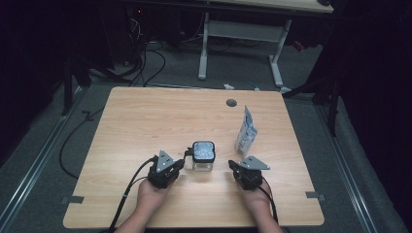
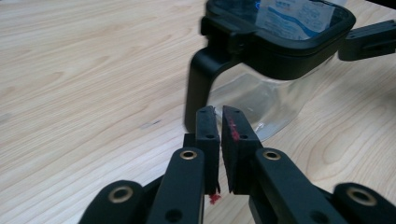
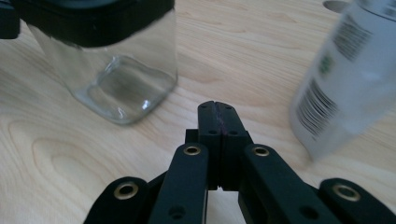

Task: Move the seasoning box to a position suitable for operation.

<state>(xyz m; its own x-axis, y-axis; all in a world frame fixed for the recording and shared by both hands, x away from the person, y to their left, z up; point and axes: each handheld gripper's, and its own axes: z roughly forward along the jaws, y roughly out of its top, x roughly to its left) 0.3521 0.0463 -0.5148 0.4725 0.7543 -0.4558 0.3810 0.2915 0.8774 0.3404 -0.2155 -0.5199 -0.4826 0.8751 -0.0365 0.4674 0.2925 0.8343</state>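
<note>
The left gripper (image 1: 183,164), jaws nearly closed on nothing, points at the glass jar (image 1: 203,156) standing between both hands on the table (image 1: 145,116). The right gripper (image 1: 234,167), jaws fully closed and empty, lies level beside the jar, near the upright pouch (image 1: 246,131).

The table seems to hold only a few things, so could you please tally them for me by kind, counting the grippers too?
Glass jar with black lid: 1
Standing white-and-blue pouch: 1
Handheld grippers, left gripper and right gripper, both empty: 2
Total: 4
</note>
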